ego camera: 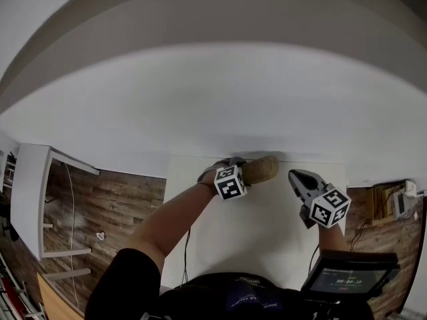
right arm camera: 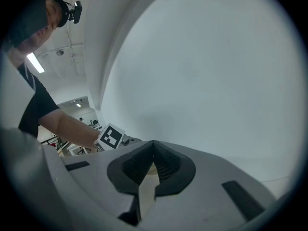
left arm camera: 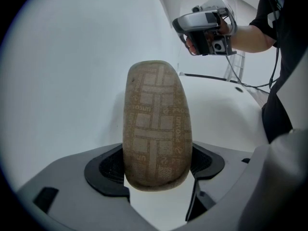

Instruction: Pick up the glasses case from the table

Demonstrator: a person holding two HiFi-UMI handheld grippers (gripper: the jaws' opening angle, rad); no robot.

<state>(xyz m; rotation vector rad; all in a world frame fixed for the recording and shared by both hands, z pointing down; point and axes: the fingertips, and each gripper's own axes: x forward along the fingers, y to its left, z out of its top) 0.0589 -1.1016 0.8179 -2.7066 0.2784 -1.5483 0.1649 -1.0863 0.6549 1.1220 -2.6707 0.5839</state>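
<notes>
already well along – grasp made, by the look of it. clamps the tan, woven-patterned fabric glasses case (left arm camera: 156, 124) in the left gripper (left arm camera: 156, 171), jaws closed only as far as the case's width, with a dark ribbed pad (left arm camera: 108, 166) pressed against each long side near the rounded end closest to the camera. points the rest of the case lengthwise away from the jaws, over the white table (left arm camera: 226, 109). seen from the head view, holds the case at the far edge of the table, close by the pale wall (ego camera: 213, 99). cannot tell from any view whether lifted clear of the tabletop or only resting on it; no plain gap or shadow underneath to go by.

hangs the right gripper (ego camera: 298, 177) above the table just to the case's right, near it but not touching, jaws drawn together to a thin sliver and holding nothing – takes no part in the grasp.

judged done: reaching for the case and closing on it. judged left: raising it straight off the table, if not up already, and holding the squeeze steady. gripped near one end, so probably inclined to droop at the long free end; calls for a firm, level lift.
</notes>
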